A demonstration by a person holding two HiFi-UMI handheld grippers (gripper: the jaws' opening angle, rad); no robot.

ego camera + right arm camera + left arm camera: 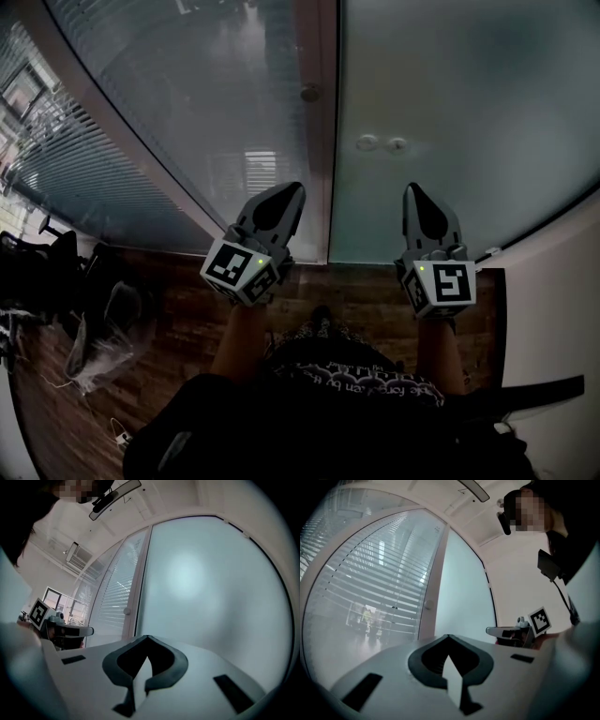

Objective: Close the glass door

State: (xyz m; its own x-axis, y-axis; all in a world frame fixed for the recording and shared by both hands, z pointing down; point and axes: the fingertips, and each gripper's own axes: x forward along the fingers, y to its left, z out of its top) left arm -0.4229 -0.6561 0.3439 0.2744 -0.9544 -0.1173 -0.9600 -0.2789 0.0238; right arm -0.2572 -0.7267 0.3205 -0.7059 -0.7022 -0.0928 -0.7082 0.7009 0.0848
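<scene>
the person's dark top [309, 412] is closest to the camera and fills the bottom of the head view. two arms reach out from it. the left gripper [284, 194] has its jaws pressed together with nothing in them. the right gripper [416, 193] is the same, tips touching and empty. both point at the glass but are not touching it.

the glass door [450, 112] is the big frosted panel in front of the right gripper. its left edge sits right up against the brown post [324, 141], and no gap shows between them. so the door looks closed, and the job looks about done. i can't tell from here if it has clicked fully shut. what may be left is a last little push or just letting go and stepping back.

two small round fittings [367, 142] sit on the door near that edge, and a little knob [308, 93] sits on the post. left of the post is more glass with blinds [56, 159] behind it. the floor [375, 300] is dark wood. black chairs [47, 272] and a pale bag [103, 347] sit at the left. a white wall [562, 281] is at the right.
</scene>
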